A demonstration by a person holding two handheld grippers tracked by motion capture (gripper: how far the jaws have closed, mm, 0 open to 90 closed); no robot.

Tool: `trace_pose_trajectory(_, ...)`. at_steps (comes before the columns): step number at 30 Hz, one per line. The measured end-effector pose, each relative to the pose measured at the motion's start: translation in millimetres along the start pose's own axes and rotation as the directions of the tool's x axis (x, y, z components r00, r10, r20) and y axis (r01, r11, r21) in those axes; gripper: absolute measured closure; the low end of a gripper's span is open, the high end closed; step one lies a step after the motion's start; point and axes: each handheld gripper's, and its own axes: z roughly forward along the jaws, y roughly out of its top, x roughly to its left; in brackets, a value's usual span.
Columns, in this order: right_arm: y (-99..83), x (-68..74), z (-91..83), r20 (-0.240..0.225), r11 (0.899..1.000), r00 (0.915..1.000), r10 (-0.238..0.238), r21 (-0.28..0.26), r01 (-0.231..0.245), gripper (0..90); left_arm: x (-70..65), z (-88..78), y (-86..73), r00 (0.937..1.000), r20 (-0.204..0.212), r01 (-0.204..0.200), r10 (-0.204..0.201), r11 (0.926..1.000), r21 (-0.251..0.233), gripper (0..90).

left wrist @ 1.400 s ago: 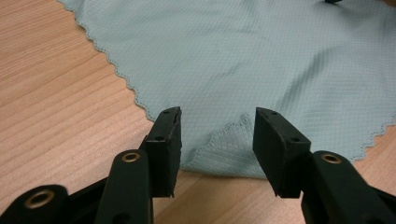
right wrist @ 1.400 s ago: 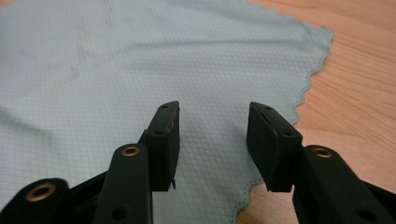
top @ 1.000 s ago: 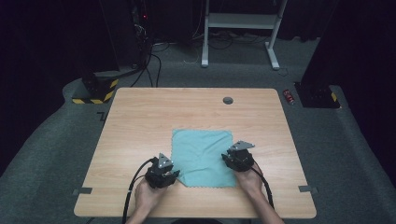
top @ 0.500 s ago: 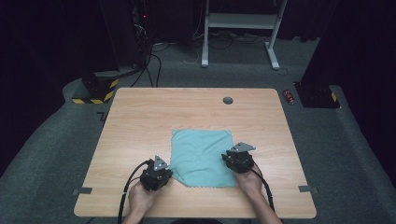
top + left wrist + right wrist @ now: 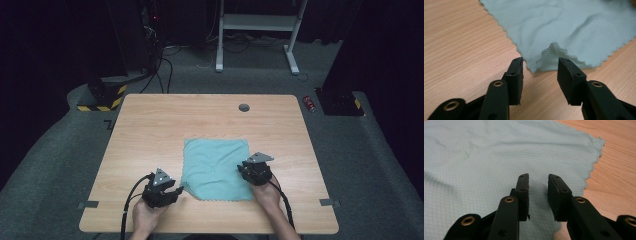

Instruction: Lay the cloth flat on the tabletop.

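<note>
1. One teal cloth (image 5: 216, 168) lies flat on one wooden table (image 5: 150, 130), a little toward 5 o'clock of the table's centre, with zigzag-cut edges
2. Two grippers work at it, one in each hand of the person, whose forearms come in from 6 o'clock
3. One small dark round fitting (image 5: 244, 107) sits in the tabletop toward 12 o'clock, well apart from the cloth
4. One small red object (image 5: 310, 102) lies on the grey floor off the table's 2 o'clock corner; what it is cannot be told
5. The left gripper (image 5: 172, 191) sits at the cloth's 7 o'clock corner; its jaws have just been opening and now stand well apart (the gap is plain in the left gripper view)
6. Between those jaws, just ahead of the tips, the cloth's corner (image 5: 550, 57) stands up in a small puckered peak; the pads do not press on it, and the left fingertip (image 5: 517, 65) is right at the cloth's edge
7. The right gripper (image 5: 538, 182) rests over the cloth's 4 o'clock side, jaws parted by a narrower gap
8. Its jaws hang just above the cloth's flat surface and pinch no fold; whether the tips touch the fabric I cannot tell
</note>
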Motion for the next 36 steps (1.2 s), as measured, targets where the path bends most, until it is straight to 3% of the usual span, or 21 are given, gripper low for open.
trace_pose_trajectory(8,0.0,0.2,-0.1,0.000,1.000,1.0000,0.004,0.002,-0.004,70.9,-9.6,19.2,15.8,0.9990,0.041,-0.018,0.018,0.9998,-0.007,56.7)
trace_pose_trajectory(14,0.0,0.2,-0.1,0.000,1.000,1.0000,0.002,0.001,-0.002,70.9,-11.1,21.5,16.0,0.9945,0.099,-0.035,0.035,0.9994,-0.001,85.4)
trace_pose_trajectory(16,0.0,0.3,-0.1,0.000,1.000,1.0000,0.003,0.002,-0.003,70.9,-10.9,19.5,14.3,0.9936,0.103,-0.046,0.045,0.9989,0.005,89.6)
trace_pose_trajectory(23,0.0,0.2,0.0,0.001,1.000,1.0000,0.000,0.000,0.000,70.9,-8.0,1.2,-0.9,0.9939,0.091,-0.065,0.063,0.9975,0.028,89.8)
trace_pose_trajectory(29,0.0,0.5,-0.1,0.001,1.000,1.0000,0.001,0.001,-0.001,70.9,2.2,-8.2,-16.1,0.9955,0.091,-0.033,0.025,0.9962,0.081,88.3)
trace_pose_trajectory(31,0.1,0.4,-0.1,0.001,1.000,1.0000,0.001,0.001,-0.001,70.9,4.6,-8.1,-18.9,0.9974,0.069,-0.026,0.019,0.9936,0.110,82.3)
trace_pose_trajectory(36,0.1,0.5,-0.1,0.001,1.000,1.0000,0.001,0.001,-0.001,70.9,5.8,-10.2,-14.1,0.9986,0.052,0.005,-0.008,0.9991,0.042,63.9)
